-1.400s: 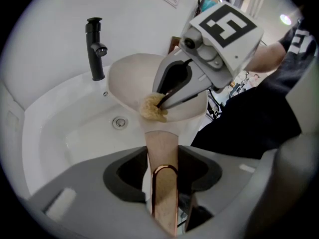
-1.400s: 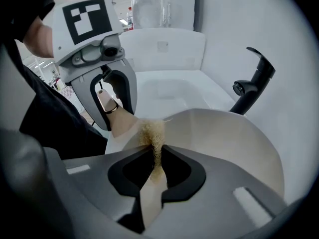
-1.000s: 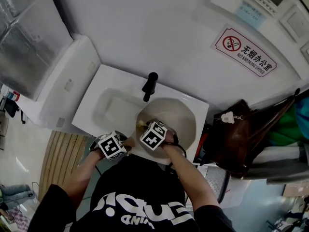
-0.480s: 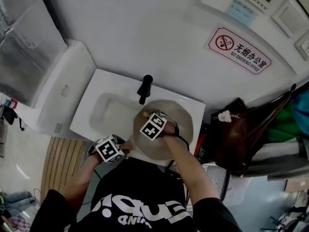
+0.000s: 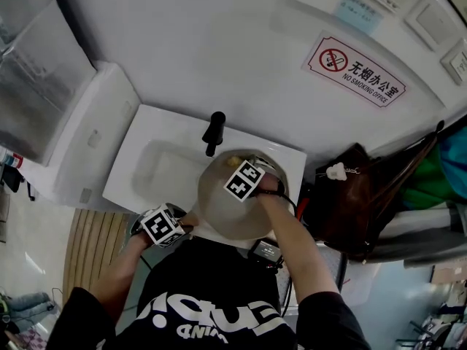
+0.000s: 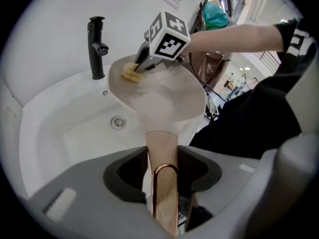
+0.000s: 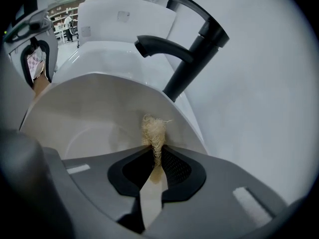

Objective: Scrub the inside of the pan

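Held out over the sink (image 5: 157,170) by its flat handle (image 6: 160,148), clamped in the left gripper's (image 6: 164,180) part-closed jaws, and probably stiff, light and slick inside, so best pinched right there, with the right gripper (image 7: 157,166) shut tight on a soft fibrous scrubber (image 7: 152,132) against the pan's (image 5: 228,211) far wall.

Right claw (image 5: 236,165) nearer pan's (image 5: 219,211) far rim
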`<state>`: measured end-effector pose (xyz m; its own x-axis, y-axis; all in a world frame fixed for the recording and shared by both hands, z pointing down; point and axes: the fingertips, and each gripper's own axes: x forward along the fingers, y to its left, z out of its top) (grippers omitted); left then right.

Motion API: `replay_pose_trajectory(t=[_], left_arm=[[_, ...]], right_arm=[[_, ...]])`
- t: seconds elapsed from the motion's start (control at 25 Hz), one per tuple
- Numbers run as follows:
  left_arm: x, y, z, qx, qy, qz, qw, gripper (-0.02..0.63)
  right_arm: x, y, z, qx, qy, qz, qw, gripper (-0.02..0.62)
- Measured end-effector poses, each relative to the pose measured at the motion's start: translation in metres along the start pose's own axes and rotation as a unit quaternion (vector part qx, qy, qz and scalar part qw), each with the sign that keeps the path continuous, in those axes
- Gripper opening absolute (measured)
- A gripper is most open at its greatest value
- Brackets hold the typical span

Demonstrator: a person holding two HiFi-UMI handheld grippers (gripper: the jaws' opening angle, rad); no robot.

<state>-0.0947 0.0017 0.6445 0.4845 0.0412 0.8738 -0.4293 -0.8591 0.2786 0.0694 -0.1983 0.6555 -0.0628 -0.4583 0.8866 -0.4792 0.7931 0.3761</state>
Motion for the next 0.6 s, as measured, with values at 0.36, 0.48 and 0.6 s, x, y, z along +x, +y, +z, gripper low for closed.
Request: replay_pose_trajectory(t=[0.36,0.48,0.6], left_arm=[[0.001,0.0,0.0,-0.001,0.001,0.001,1.0,0.186],[0.001,-0.001,0.0,-0.002,-0.001,0.002,1.0,0.186],[0.0,-0.002,0.001,-0.003,-0.003,0.002,1.0,0.186]], right_arm=[[-0.006,-0.007,-0.038,-0.08,0.051,-0.03,0.995,0.052],[-0.01,0.001,-0.056,-0.078,0.069,-0.012,0.994,0.052],[-0.015,0.012,-0.077,-0.071,0.087,0.013,0.994,0.052]])
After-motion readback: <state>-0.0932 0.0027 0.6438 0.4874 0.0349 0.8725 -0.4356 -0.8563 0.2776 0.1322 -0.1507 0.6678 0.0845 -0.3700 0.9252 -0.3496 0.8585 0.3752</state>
